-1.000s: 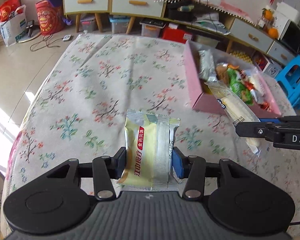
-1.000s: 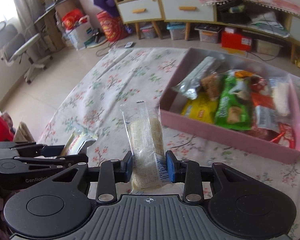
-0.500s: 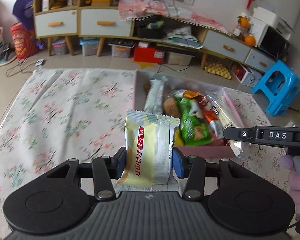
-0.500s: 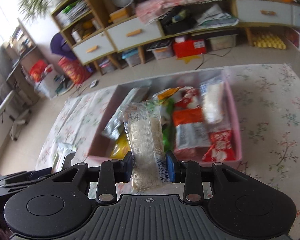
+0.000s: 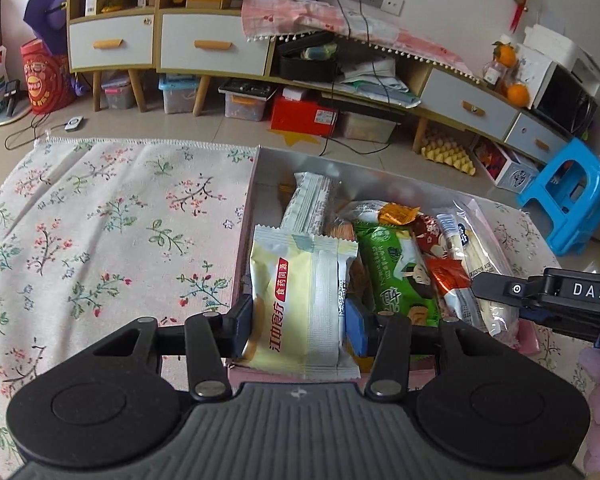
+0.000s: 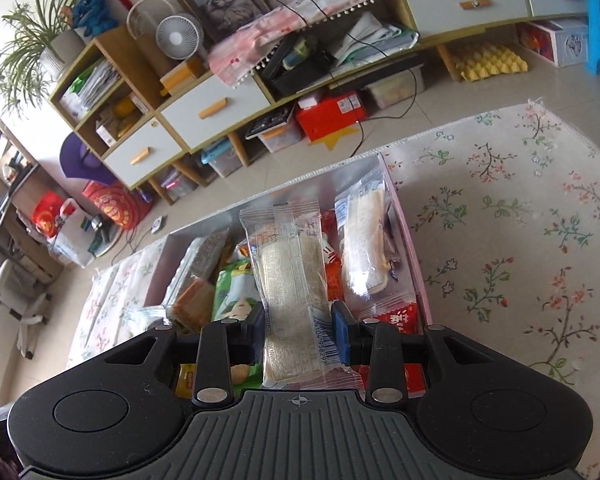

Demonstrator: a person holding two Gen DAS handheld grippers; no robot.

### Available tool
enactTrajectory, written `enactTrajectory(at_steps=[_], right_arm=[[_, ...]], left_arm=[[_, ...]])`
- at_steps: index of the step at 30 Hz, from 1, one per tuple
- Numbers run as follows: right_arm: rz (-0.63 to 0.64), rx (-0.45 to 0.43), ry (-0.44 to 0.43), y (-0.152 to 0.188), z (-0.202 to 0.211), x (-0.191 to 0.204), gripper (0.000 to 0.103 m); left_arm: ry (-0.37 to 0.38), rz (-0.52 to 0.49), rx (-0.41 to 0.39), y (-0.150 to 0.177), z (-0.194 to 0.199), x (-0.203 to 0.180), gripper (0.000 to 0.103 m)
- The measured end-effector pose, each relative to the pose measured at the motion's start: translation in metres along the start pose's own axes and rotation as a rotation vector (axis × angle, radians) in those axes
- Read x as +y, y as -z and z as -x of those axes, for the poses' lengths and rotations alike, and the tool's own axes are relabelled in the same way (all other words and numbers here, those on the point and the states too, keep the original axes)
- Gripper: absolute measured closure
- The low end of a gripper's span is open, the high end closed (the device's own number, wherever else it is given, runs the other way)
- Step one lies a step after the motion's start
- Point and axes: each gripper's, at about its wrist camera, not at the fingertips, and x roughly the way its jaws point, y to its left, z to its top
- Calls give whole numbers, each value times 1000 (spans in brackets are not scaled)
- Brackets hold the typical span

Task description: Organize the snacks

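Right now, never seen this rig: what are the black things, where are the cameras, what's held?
No robot: a person carries a black two-finger gripper in each hand, with a fisheye camera on each looking along its fingers. In the left view, the left gripper is shut on a pale yellow foil snack packet. In the right view, the right gripper is shut on a clear-wrapped beige rice cake. Both hang over a pink snack-filled box on a floral cloth.
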Motion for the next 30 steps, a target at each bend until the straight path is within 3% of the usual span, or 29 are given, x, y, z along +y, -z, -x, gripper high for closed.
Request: enactTrajectory(at_steps=[9, 12, 13, 17, 20, 23, 27, 30], right_arm=[[19, -5, 19, 4, 0, 0, 67], [13, -7, 15, 3, 3, 0, 66], [13, -6, 13, 3, 4, 0, 63], [32, -15, 1, 1, 13, 5, 34], [58, -24, 2, 1, 23, 11, 27], [87, -35, 13, 3, 37, 17, 21], [121, -36, 38, 8, 55, 21, 18], [158, -25, 67, 16, 68, 24, 18]], left_arm=[[-21, -13, -17, -1, 0, -5, 58], [-39, -34, -23, -1, 4, -8, 51], [-29, -35, -23, -2, 6, -8, 46], [-5, -12, -17, 0, 16, -10, 29], [-18, -41, -35, 3, 28, -16, 16], [-24, -49, -31, 6, 38, -15, 9], [-4, -12, 26, 14, 46, -9, 8], [-35, 4, 54, 22, 56, -5, 5]])
